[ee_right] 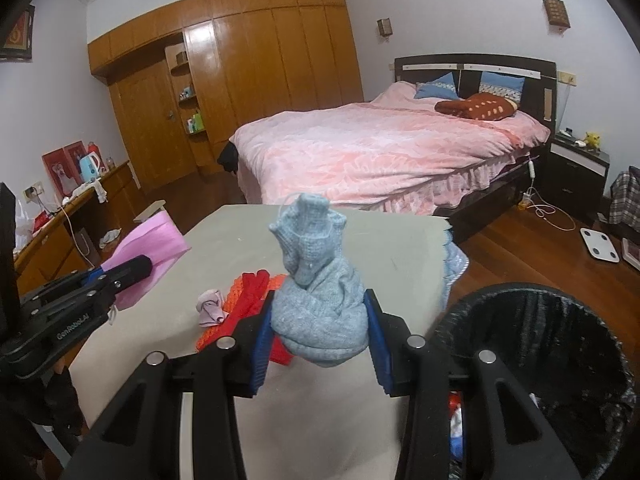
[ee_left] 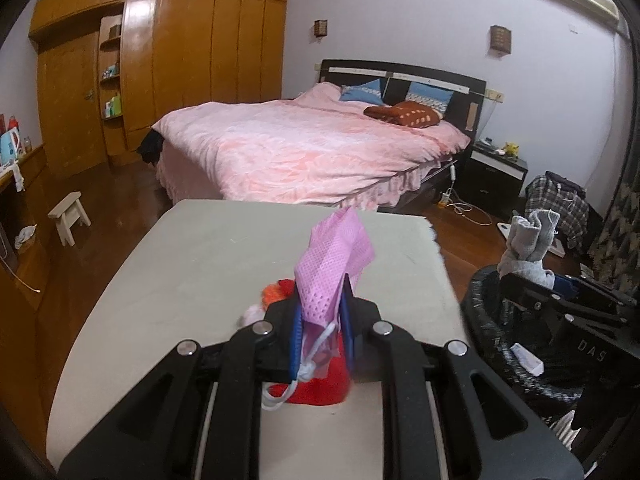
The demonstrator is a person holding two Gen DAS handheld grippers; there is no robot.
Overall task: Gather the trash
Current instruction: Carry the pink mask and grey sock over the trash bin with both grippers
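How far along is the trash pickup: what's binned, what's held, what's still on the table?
Done: the bin already has a few scraps at its bottom. In hand: the left gripper is shut on a pink mask, and the right gripper is shut on a grey sock; neither is dropped in yet. Left: red and orange mesh and a small pink scrap lie on the table.

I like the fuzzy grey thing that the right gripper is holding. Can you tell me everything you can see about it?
It is a grey sock, soft and knitted, maybe wool, rolled into a fat bundle. Its bottom is round and bulging; the top twists up into a crumpled, floppy peak. The right gripper squeezes it between blue fingers, one on each side, holding it upright above the beige table. Nothing else seems to touch it. The left camera shows it beside the black trash bin.
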